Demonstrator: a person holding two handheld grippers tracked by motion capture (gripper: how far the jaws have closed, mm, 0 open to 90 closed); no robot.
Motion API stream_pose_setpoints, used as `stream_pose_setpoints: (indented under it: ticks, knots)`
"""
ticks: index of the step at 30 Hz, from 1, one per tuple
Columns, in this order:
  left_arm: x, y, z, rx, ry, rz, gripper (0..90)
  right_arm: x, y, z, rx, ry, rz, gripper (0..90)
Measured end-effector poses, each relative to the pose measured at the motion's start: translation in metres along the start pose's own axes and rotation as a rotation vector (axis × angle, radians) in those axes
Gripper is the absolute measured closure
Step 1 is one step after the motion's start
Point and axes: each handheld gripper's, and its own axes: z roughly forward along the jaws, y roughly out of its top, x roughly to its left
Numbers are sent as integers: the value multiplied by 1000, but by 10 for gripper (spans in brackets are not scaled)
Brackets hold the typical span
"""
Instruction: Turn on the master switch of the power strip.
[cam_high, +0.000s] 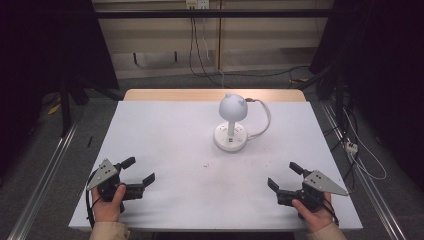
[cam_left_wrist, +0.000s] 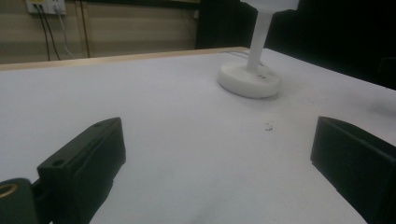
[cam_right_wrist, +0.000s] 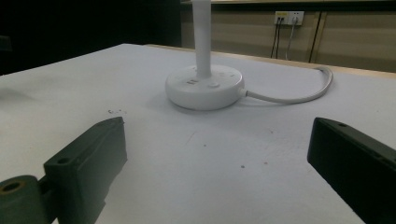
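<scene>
Mid-table: white lamp (cam_high: 231, 122), cable (cam_high: 263, 120) trailing behind, path unobstructed.

A white surface (cam_high: 165, 150) with a bare wooden strip along its far edge. 1 white lamp (cam_high: 231, 125) stands on its round base near the far edge, right of centre, its white cord (cam_high: 265, 120) curling toward that edge. A few dark specks (cam_high: 205, 164) lie mid-surface.

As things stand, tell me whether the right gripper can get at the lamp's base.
Probably yes. The right gripper is open and aimed at the lamp base, with bare table between them.
</scene>
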Motion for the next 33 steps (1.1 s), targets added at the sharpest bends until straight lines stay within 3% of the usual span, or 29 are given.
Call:
stream_pose_setpoints:
  ticks: [4, 16, 33]
  knots:
    - [1, 1, -2, -17, 5, -10, 33, 0, 1, 2, 3, -2, -3, 45]
    - [1, 0, -4, -8, 11, -8, 33, -2, 10, 12, 23, 5, -17, 75]
    - [1, 1, -5, -8, 11, 0, 33, -9, 26, 43, 79, -14, -27, 103]
